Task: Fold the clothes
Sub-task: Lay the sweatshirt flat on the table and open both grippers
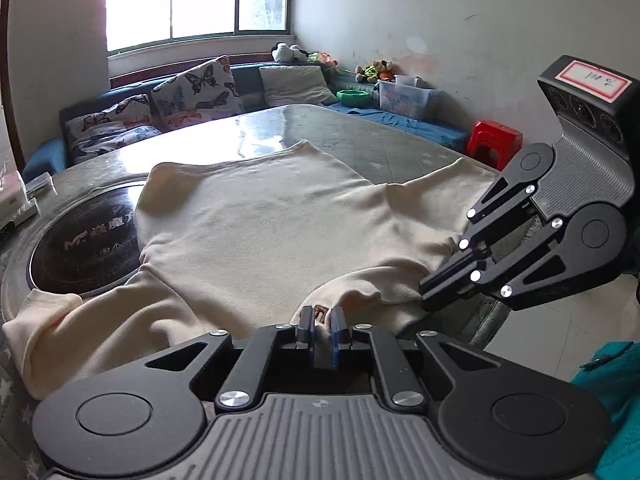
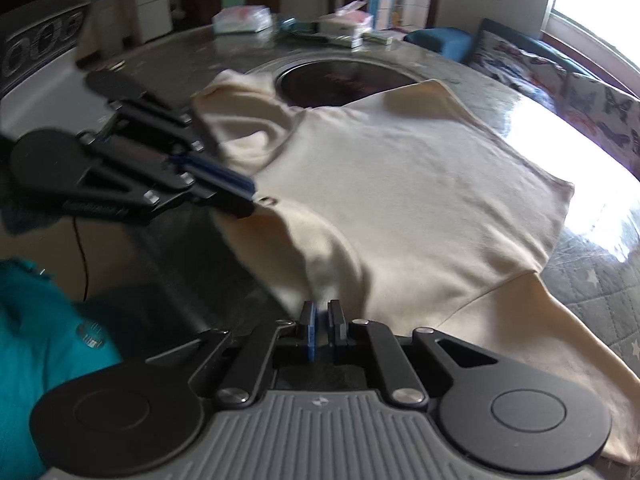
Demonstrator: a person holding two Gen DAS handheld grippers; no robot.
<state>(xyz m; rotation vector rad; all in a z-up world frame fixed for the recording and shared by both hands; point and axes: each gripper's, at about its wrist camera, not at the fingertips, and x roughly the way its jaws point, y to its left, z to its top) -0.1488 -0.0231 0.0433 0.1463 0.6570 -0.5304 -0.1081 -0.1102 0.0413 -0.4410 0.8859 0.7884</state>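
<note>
A cream long-sleeved shirt (image 1: 256, 216) lies spread on the round table (image 1: 360, 136), both sleeves out to the sides; it also shows in the right wrist view (image 2: 400, 200). My left gripper (image 1: 321, 320) is shut on the shirt's near edge by the collar. My right gripper (image 2: 323, 320) is shut on the same near edge, a little further to the right. Each gripper shows in the other's view: the right one (image 1: 426, 294) and the left one (image 2: 250, 200).
A round black hotplate (image 1: 84, 240) is set in the table's middle, partly under the shirt. Boxes and packets (image 2: 340, 26) lie at the table's far side. A red stool (image 1: 494, 142) and a sofa with cushions (image 1: 192, 92) stand beyond. Teal cloth (image 2: 36, 360) is near me.
</note>
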